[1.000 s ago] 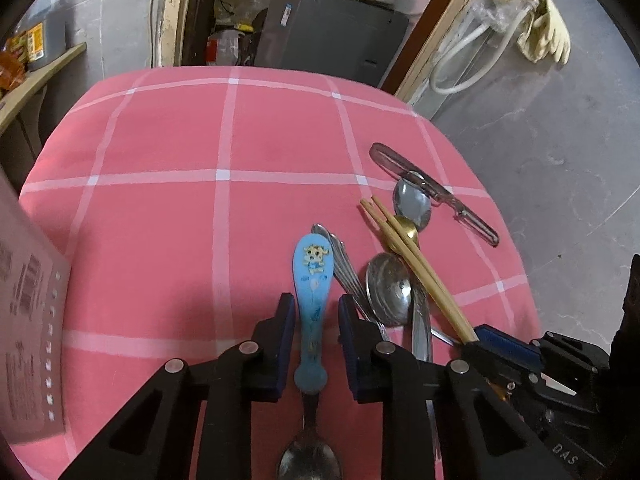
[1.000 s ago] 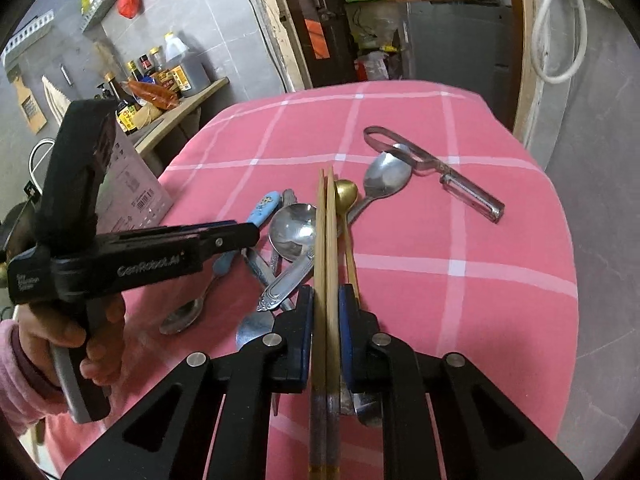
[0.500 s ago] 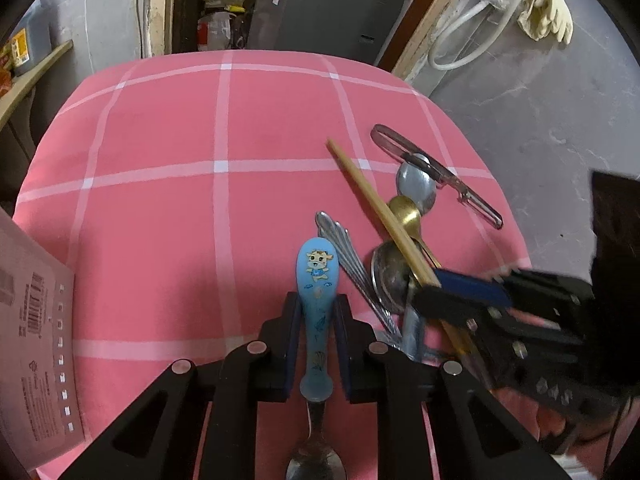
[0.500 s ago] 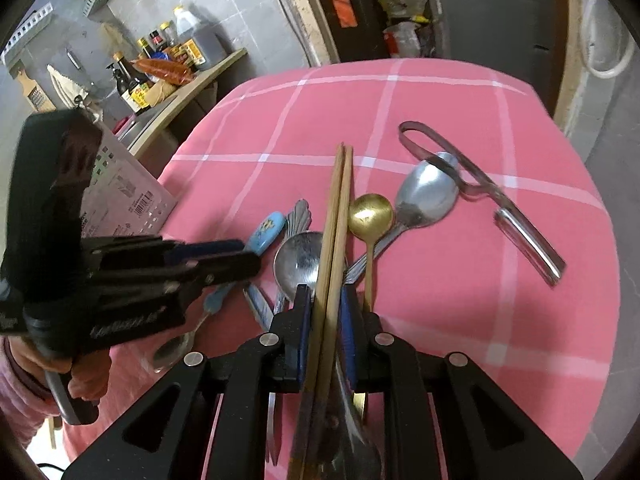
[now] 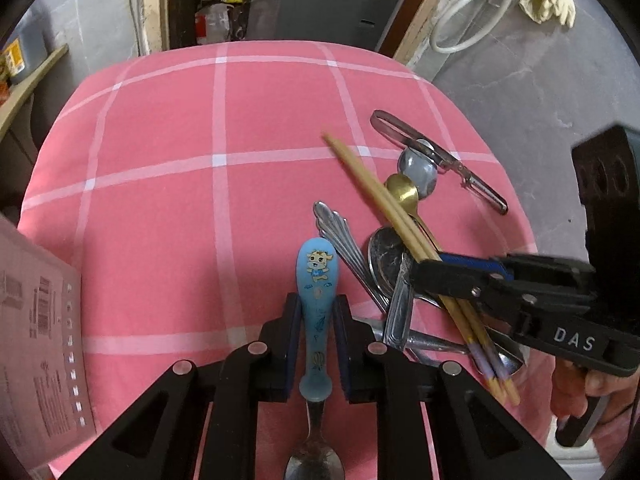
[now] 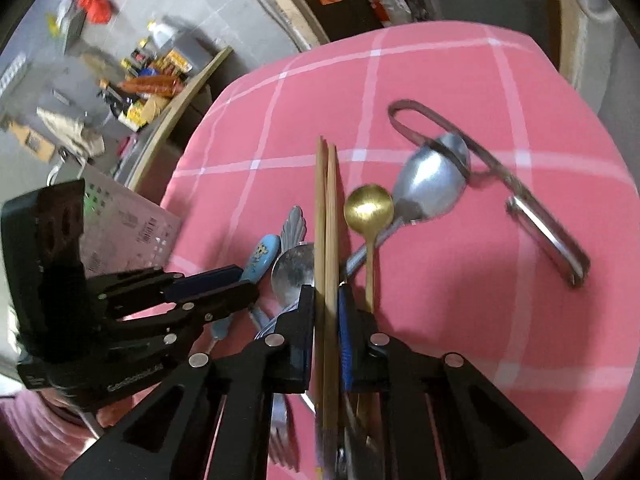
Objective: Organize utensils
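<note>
Left gripper (image 5: 317,330): jaws closed on the blue handle of a child's spoon (image 5: 317,280), cartoon print facing up; metal bowl toward the camera, handle tip pointing away across the table.
Right gripper (image 6: 326,328): jaws closed on a pair of wooden chopsticks (image 6: 325,216), gripped about mid-length; long axis runs straight ahead along the fingers, plain tips forward, purple-banded ends behind the jaws.
Surroundings: pink checked tablecloth (image 5: 160,184). Heap of cutlery between and beneath the two grippers: gold spoon (image 6: 369,208), large steel spoon (image 6: 434,178), a second steel spoon (image 6: 292,268) under the chopsticks, a fluted steel handle (image 5: 334,228) just beside the blue spoon. Metal peeler (image 6: 520,204) lies across the large spoon's bowl, toward the far right edge. Printed white box (image 5: 36,344) at the left edge.
Change from one second ago: chopsticks have risen off the heap and now slant above it; left jaws, then apart around the blue handle, have shut on it.
</note>
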`<act>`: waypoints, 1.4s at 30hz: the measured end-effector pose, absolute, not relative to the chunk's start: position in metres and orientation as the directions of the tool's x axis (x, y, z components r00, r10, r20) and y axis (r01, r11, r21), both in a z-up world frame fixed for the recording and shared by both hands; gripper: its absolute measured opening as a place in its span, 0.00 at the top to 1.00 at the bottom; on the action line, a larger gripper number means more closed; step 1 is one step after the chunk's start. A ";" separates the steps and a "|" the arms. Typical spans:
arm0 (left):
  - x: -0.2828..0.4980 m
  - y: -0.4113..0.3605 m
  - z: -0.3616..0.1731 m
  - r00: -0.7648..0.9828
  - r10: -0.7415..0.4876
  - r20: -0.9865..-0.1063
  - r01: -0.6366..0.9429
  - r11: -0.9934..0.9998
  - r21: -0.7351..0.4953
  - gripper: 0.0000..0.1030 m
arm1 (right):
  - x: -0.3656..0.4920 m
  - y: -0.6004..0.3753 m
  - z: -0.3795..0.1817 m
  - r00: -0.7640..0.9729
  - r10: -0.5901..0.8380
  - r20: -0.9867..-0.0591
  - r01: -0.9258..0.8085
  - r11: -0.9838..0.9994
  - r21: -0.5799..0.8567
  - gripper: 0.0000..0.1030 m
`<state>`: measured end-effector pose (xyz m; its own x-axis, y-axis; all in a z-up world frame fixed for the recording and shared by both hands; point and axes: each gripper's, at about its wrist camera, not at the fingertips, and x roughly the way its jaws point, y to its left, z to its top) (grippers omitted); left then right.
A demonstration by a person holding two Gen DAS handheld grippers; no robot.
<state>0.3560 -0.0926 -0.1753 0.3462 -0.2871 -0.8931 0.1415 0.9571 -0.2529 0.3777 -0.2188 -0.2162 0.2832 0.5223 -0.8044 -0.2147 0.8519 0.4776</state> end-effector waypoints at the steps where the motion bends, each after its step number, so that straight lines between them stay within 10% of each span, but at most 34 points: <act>1: 0.354 -0.091 -0.175 0.347 -0.296 -0.890 0.131 0.955 -0.266 0.85 | 0.375 -0.219 -0.216 0.286 0.527 -0.800 -0.211 0.849 0.484 0.90; 42: 0.261 -0.011 -0.074 0.595 -0.429 -0.680 0.224 0.901 -0.372 0.99 | 0.259 -0.194 -0.118 0.683 0.508 -0.525 -0.207 0.824 0.527 0.90</act>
